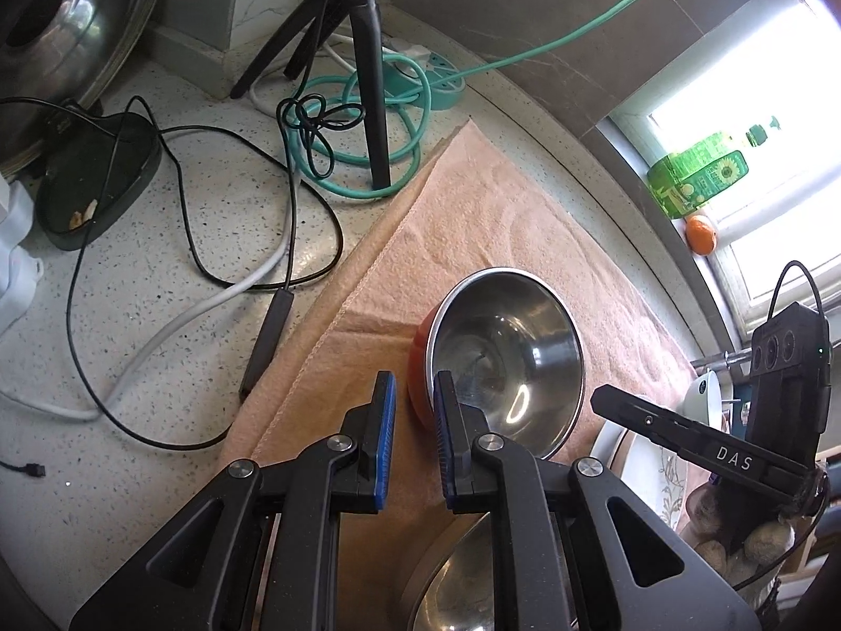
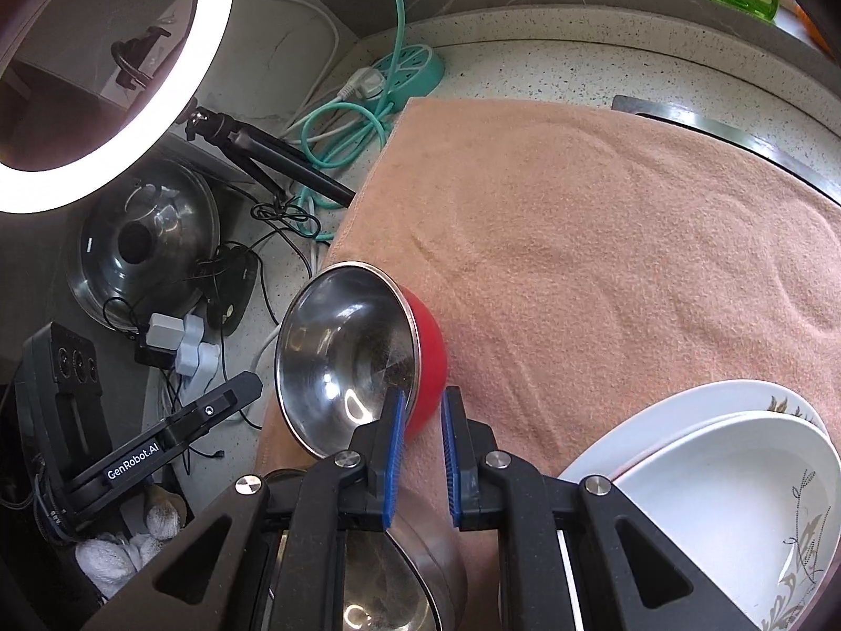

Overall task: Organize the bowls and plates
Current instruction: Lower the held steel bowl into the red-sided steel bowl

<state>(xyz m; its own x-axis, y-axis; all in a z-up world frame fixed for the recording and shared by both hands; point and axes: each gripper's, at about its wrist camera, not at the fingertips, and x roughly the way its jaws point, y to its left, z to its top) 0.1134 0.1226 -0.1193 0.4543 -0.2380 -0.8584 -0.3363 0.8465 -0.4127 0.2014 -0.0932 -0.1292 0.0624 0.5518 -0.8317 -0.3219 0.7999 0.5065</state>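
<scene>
Parted, empty fingers of left gripper (image 1: 412,439) and right gripper (image 2: 423,455) astride red bowl (image 2: 428,355) rim, peach towel (image 2: 604,242) over speckled counter (image 1: 173,310).

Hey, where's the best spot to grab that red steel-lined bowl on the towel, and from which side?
Grip the red bowl by its thin steel rim, one finger inside and one outside on the red wall. It sits tilted on the towel, so the near rim is exposed. Both the left gripper and right gripper already straddle that near edge, jaws open; coming from the near side looks easiest.

Two steel bowls (image 2: 349,352) (image 2: 389,583), two white plates (image 2: 730,494) (image 2: 678,410), one towel (image 2: 604,221).
</scene>
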